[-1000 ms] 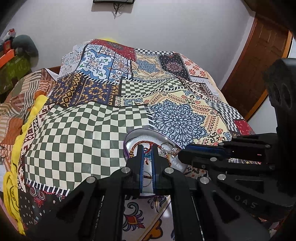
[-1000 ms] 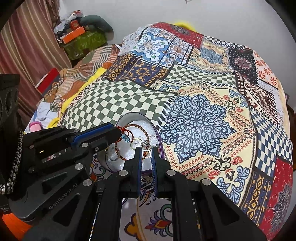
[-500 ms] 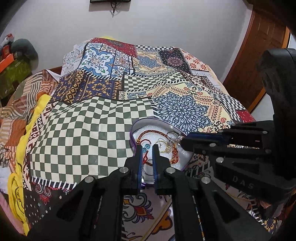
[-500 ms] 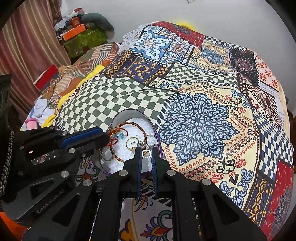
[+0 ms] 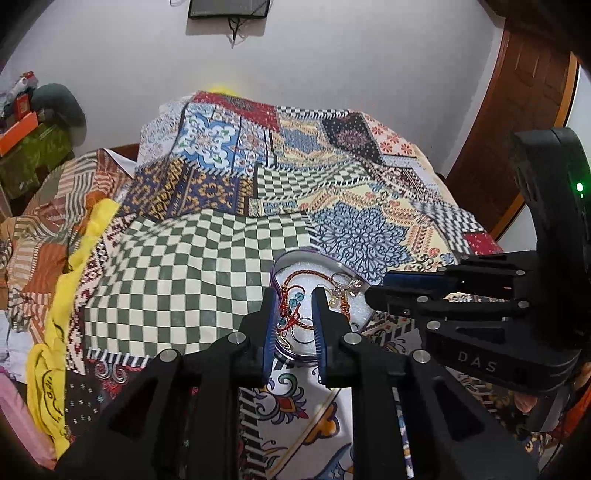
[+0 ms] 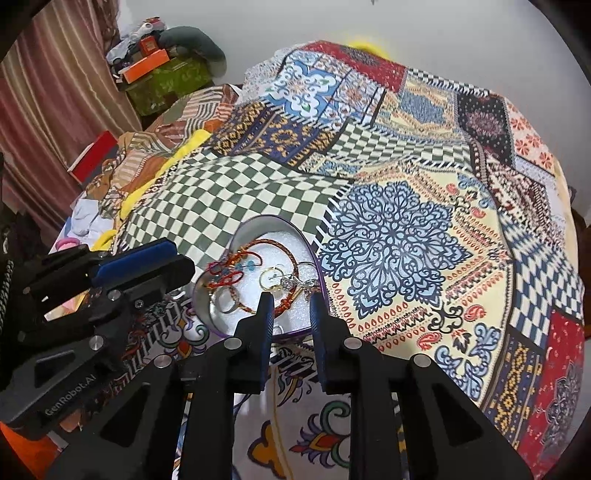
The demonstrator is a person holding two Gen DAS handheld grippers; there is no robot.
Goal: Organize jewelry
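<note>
Both grippers, left (image 5: 293, 325) and right (image 6: 291, 321), stand parted and empty over the heart-shaped tin (image 6: 236, 236) on the patchwork bedspread (image 6: 388, 229). Bracelets (image 6: 269, 245) and rings (image 6: 271, 277) lie tangled inside. Judged step: selecting a piece. Next move calls for isolating one item.

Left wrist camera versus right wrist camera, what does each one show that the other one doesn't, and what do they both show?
Only the left wrist view shows the wooden door and the dark frame on the wall. Only the right wrist view shows the striped curtain and a red box beside it. Both show the heart-shaped tin of bracelets and rings on the patchwork bedspread, and both grippers, the left and the right, open.
</note>
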